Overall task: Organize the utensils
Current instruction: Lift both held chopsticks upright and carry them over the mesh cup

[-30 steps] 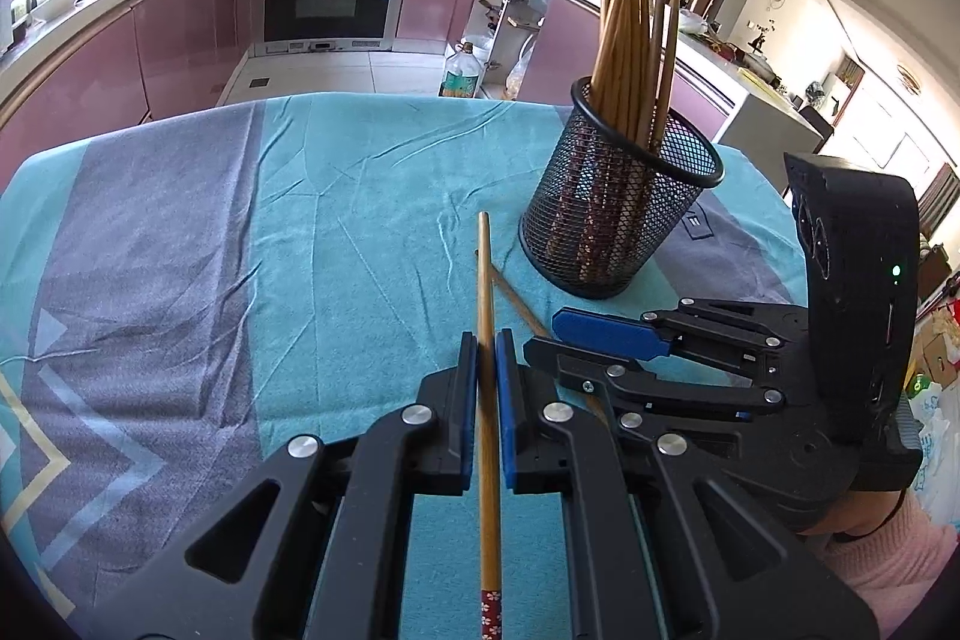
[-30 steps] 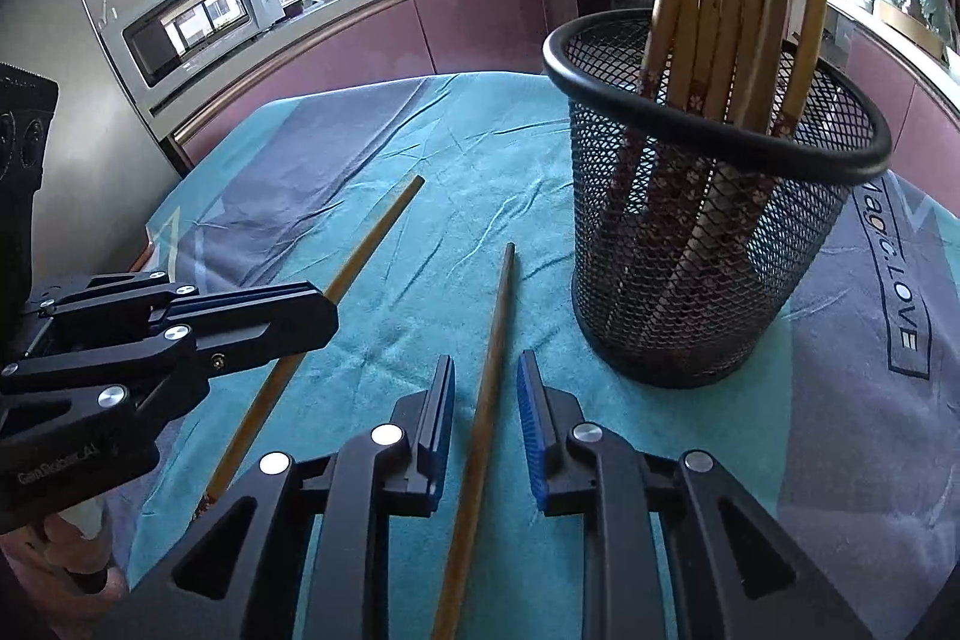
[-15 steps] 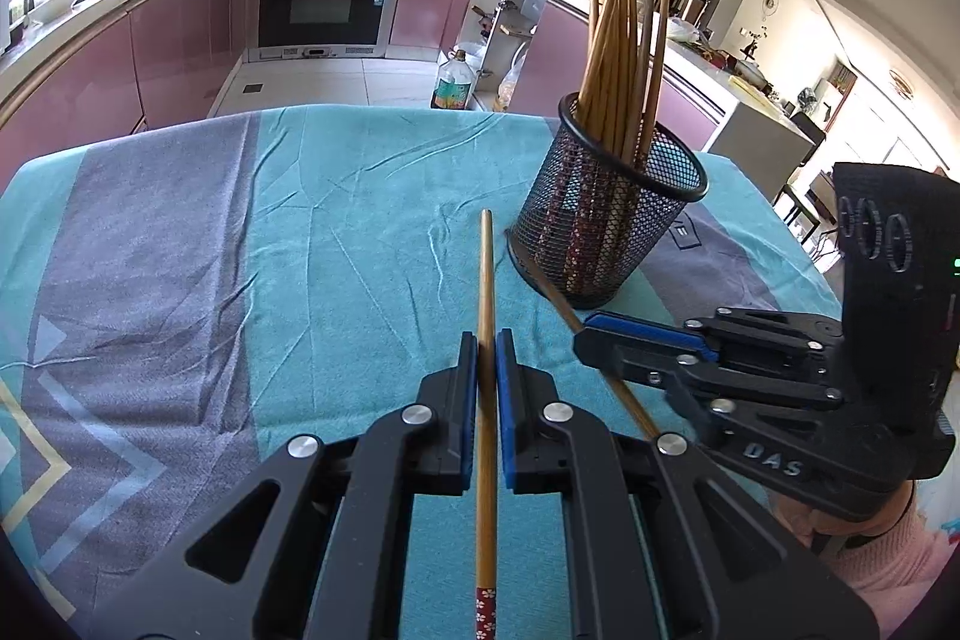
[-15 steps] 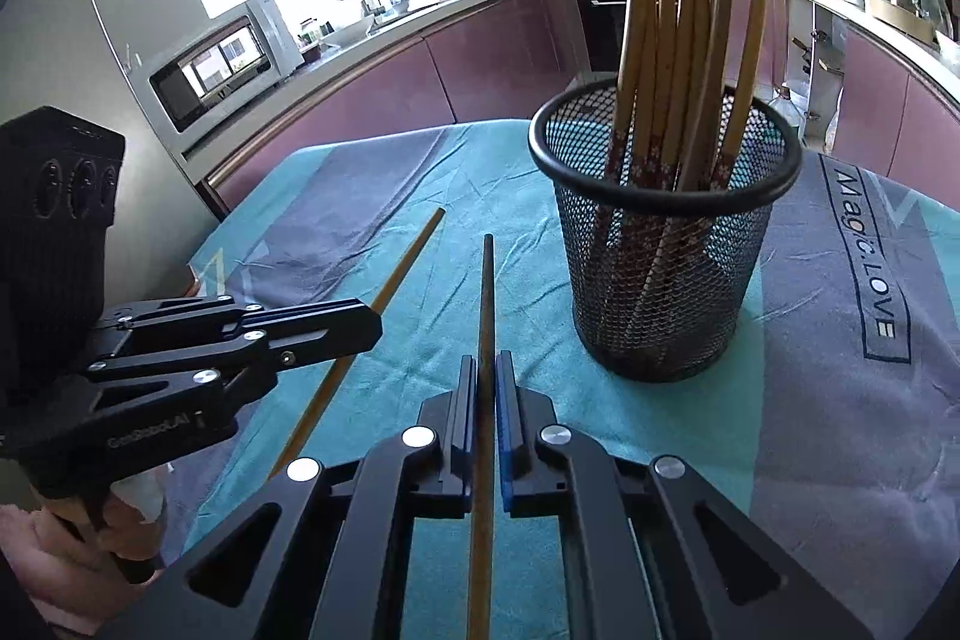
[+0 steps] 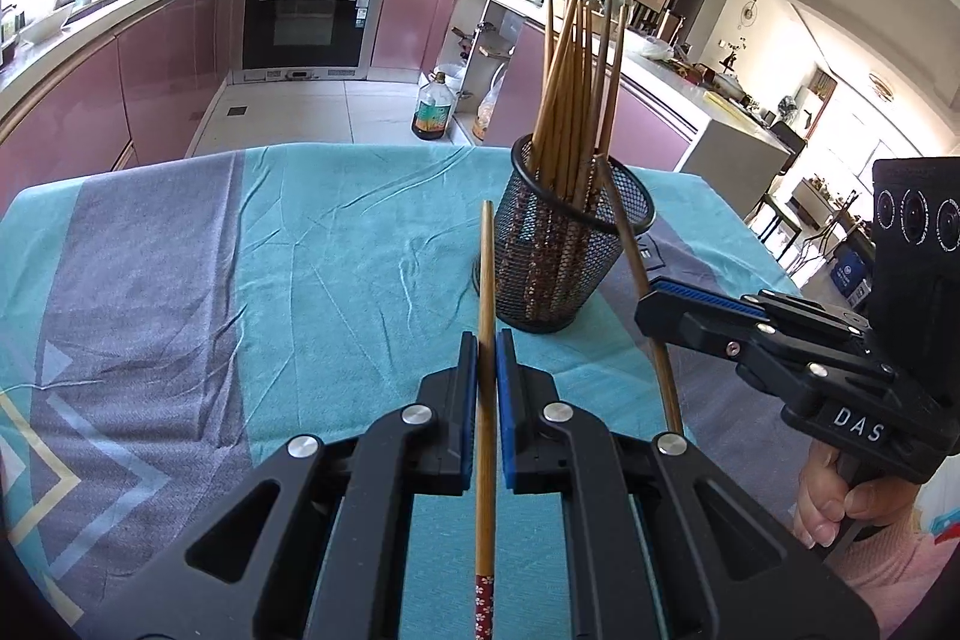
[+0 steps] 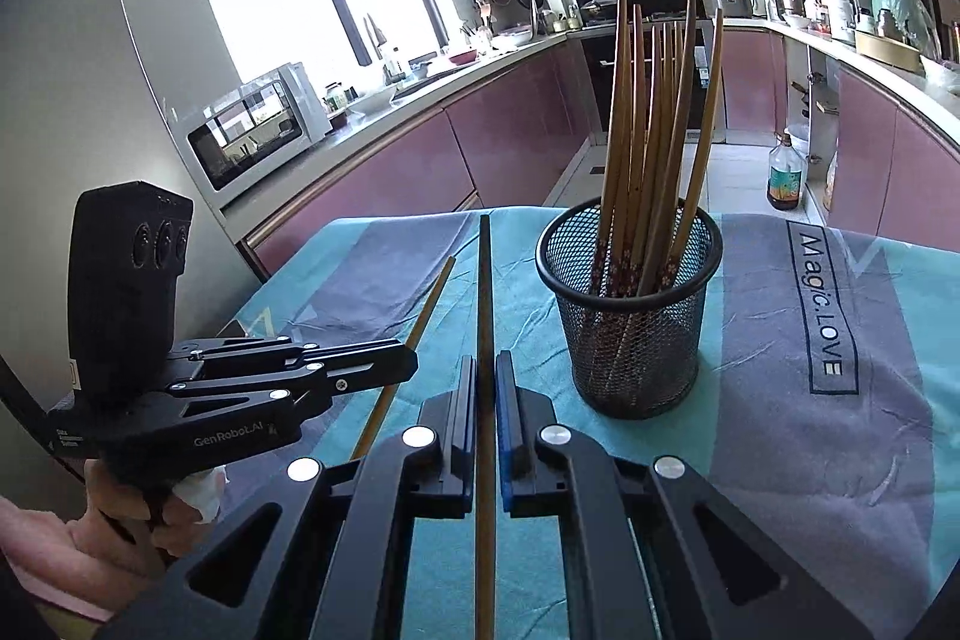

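**A:** How far along is the tidying?

**B:** Most of it looks done. The mesh cup (image 5: 567, 250) stands on the table (image 5: 336, 244) toward its far right corner, and it already holds a thick bundle of chopsticks (image 5: 576, 82), upright and leaning on one another. From the right wrist view I count roughly eight or more, though they overlap too much to be sure.

**A:** What's left?

**B:** Two sticks, one per tool. The left gripper (image 5: 487, 352) is clamped on a chopstick (image 5: 486, 280) that runs straight forward between its blue pads, patterned end toward the camera, tip in the air just left of the cup. The right gripper (image 6: 486, 376) is likewise closed on its own chopstick (image 6: 485, 304), pointing ahead to the left of the cup.

**A:** Are both sticks off the cloth?

**B:** It seems so; in the left view the right one slants up past the cup's rim, with its tip near the bundle. Whether it touches the rim I cannot tell.

**A:** Anything loose on the table?

**B:** I see no other sticks lying on the cloth in either view. If these two go in, the job appears finished. Each still needs tipping upright over the opening, then releasing.
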Available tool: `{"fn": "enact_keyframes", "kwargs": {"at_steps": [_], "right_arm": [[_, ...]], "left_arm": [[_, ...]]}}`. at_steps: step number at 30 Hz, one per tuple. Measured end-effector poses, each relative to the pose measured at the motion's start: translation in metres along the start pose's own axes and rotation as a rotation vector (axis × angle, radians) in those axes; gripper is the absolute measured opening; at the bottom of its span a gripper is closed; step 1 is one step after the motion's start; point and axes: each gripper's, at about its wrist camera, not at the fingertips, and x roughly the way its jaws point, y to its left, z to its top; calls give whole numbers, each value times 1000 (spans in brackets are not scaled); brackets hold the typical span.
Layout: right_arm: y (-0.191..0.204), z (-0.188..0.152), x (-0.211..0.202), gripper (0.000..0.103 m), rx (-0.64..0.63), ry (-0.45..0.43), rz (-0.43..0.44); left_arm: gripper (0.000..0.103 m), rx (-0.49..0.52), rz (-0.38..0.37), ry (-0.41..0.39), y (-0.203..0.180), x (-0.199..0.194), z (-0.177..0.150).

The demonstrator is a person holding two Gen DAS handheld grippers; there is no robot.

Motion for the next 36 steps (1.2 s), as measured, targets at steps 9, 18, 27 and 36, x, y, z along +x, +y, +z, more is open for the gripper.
{"fn": "enact_keyframes", "kwargs": {"at_steps": [9, 18, 27, 36], "right_arm": [[-7, 8, -25, 5, -1, -70, -3], [-9, 17, -39, 5, -4, -113, 3], [-10, 20, -45, 5, -4, -135, 7], [-9, 25, -50, 5, -14, -158, 6]], "left_arm": [[7, 7, -38, -28, -6, -11, 5], [7, 22, -54, -63, -13, -26, 10], [7, 34, -65, -84, -16, -36, 14], [7, 40, -67, -104, -21, -42, 20]]}}
